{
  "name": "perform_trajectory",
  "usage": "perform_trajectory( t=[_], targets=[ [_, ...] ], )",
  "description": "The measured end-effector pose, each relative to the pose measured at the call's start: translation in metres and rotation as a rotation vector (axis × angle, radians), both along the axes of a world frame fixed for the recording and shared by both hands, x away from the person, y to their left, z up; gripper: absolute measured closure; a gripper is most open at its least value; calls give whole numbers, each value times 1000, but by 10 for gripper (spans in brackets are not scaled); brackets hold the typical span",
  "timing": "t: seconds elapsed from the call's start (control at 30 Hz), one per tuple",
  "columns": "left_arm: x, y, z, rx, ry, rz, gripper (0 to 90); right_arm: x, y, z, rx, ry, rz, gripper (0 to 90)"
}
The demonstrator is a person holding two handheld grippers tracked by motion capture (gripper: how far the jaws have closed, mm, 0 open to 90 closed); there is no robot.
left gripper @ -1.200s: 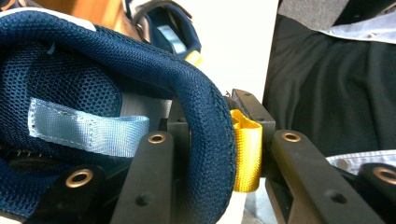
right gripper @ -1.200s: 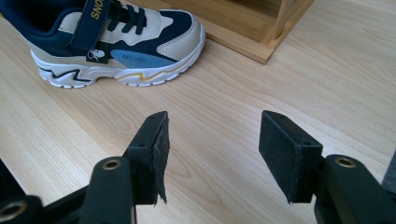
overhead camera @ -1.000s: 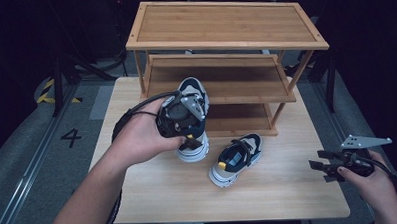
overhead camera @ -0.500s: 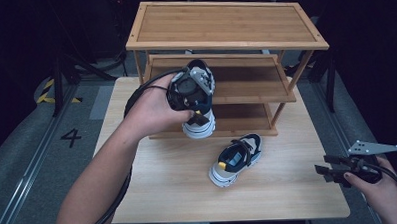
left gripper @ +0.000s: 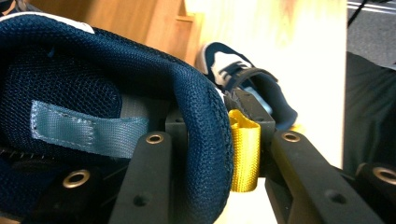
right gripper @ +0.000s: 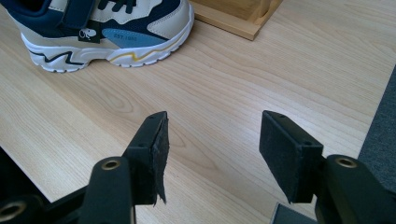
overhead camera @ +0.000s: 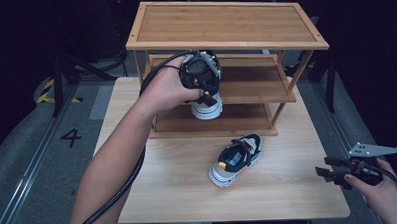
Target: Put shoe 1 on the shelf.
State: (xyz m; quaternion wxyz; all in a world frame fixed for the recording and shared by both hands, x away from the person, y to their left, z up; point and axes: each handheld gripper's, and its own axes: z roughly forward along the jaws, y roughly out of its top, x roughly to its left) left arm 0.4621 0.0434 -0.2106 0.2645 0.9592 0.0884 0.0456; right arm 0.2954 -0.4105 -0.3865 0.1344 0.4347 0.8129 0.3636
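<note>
**Sneaker held at the rack's lower shelves, its pair left on the tabletop**

Gripped by the left gripper (overhead camera: 204,92): one sneaker (overhead camera: 207,105), clamped at the padded navy heel collar (left gripper: 205,135), one jaw inside the shoe and the other outside against the yellow pull loop (left gripper: 244,149). Held heel-up and toe-down in front of the wooden shoe rack (overhead camera: 227,41), at the left half of its middle shelf (overhead camera: 255,82) and above the bottom shelf (overhead camera: 222,122); whether the sole touched the bottom shelf could not be told. Carried by the left hand (overhead camera: 165,90), forearm stretched across the tabletop (overhead camera: 179,182) from its near left edge, cable (overhead camera: 124,189) trailing under the arm.

Left lying on the tabletop: the second sneaker (overhead camera: 235,159), on its sole, just in front of the rack's near edge, right of centre, toe towards the near edge. Same shoe seen in the right gripper view (right gripper: 105,30), cream, navy and blue, with a strap across the top.

Parked at the near right corner of the tabletop: the right gripper (right gripper: 212,149), jaws spread wide with nothing between them, bare wood beneath, well apart from the second sneaker. Held level in the right hand (overhead camera: 384,193), grey plate (overhead camera: 374,150) on top.
</note>
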Motion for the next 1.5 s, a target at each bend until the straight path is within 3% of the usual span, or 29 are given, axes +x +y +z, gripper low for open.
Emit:
perform_trajectory(
  t=[0.13,0.3,0.47,0.5,0.57,0.6,0.63,0.87,0.97,1.03,1.1,1.13,1.17,1.2,1.3,1.4,1.5],
  targets=[
    [9,-5,-4,19,-8,-24,704,0,-1,1,1,-10,5,435],
    [20,-9,-10,4,30,-27,702,-1,-1,1,-1,-13,3,435],
    [21,-11,-9,13,28,-22,689,0,1,2,-5,-29,13,435],
    [20,-11,-9,13,21,-12,681,0,1,2,-5,-34,18,435],
    [19,-11,-6,16,-31,19,611,0,3,2,-5,-37,24,434],
    [19,-11,-5,-6,-63,30,536,0,3,3,-5,-37,27,433],
    [18,-10,-4,-22,-67,44,463,0,4,3,-6,-40,30,432],
    [5,-1,11,-114,-106,78,426,2,7,2,-6,-37,40,424],
    [-5,4,18,-121,-133,84,413,6,9,3,-9,-43,51,422],
    [-10,10,22,-150,-140,94,421,8,11,3,-8,-44,56,420],
    [-15,17,23,-191,-151,133,432,11,14,3,-9,-41,66,420],
    [-18,23,24,-221,-132,140,454,12,15,3,-9,-42,70,420],
    [-18,23,24,-221,-132,140,501,12,15,3,-9,-42,70,420],
    [-23,29,24,-273,-106,152,501,14,17,3,-9,-41,78,420],
    [-34,39,24,-334,-88,160,528,19,23,3,-8,-41,95,420],
    [-44,42,19,-349,-60,153,575,25,29,4,-13,-44,116,420],
    [-50,43,11,-344,-57,151,655,29,34,4,-12,-41,133,420]
  ],
)
